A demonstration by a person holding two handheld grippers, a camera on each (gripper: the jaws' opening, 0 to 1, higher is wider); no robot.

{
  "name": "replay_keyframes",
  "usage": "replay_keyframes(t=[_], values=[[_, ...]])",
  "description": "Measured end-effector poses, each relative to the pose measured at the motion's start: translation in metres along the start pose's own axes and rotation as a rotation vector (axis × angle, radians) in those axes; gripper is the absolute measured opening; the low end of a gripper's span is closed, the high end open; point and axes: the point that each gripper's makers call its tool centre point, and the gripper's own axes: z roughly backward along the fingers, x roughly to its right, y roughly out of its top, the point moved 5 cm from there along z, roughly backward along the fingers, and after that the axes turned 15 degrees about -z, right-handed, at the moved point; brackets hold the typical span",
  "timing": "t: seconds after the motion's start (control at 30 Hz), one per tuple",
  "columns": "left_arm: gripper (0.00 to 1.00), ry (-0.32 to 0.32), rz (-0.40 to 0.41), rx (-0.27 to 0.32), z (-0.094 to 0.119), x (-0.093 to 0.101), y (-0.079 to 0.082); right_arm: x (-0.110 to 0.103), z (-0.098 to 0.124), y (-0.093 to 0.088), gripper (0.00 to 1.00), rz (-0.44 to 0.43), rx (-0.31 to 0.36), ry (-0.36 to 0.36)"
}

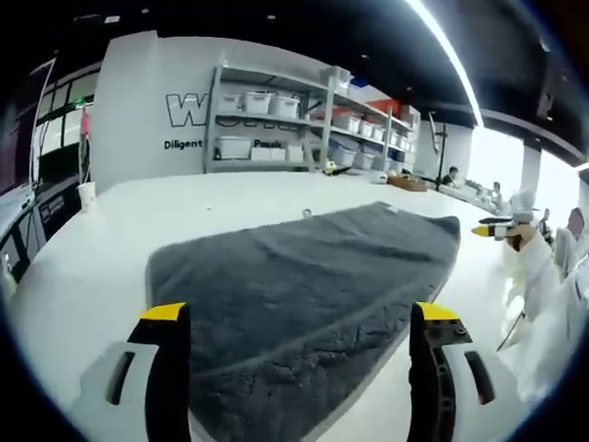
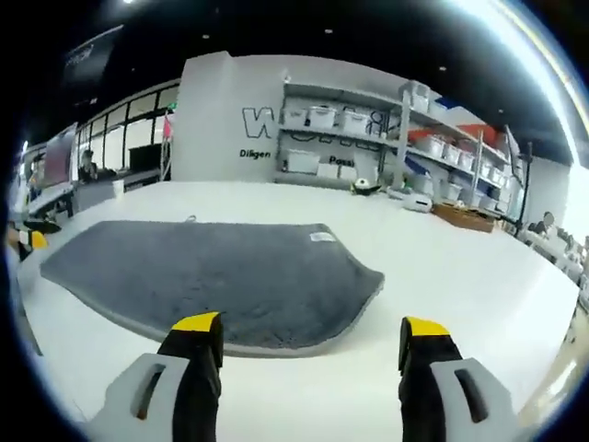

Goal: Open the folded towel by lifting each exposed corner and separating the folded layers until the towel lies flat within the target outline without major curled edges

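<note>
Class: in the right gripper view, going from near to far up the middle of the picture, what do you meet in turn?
Right gripper with its jaws apart → grey towel → bare white table → shelving with bins.

Towel's (image 1: pixel 304 304) near edge hidden behind left claw (image 1: pixel 302 322), wall lettering (image 2: pixel 262 122) blocked by shelves (image 2: pixel 345 138)

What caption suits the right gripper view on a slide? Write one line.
Open hand-held gripper above a plush grey rectangular towel spread on a white table, storage shelves behind.
</note>
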Motion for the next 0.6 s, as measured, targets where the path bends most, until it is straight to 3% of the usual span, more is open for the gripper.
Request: replay_keyframes(t=[0.1,0.27,0.4,0.6], values=[[0.97,-0.003,0.002,-0.006,0.008,0.001,-0.007,-0.003,0.0,0.002,0.86,-0.022,0.007,0.019],[0.97,0.037,0.029,-0.019,0.041,-0.002,-0.026,-0.012,0.0,-0.002,0.96,-0.015,-0.007,0.073],[0.97,0.053,0.047,0.019,0.058,0.006,-0.031,-0.015,-0.001,-0.008,0.99,-0.001,-0.017,0.1],[0.91,0.078,0.056,-0.018,0.075,0.018,-0.044,-0.013,0.0,-0.022,0.99,0.01,-0.062,0.133]])
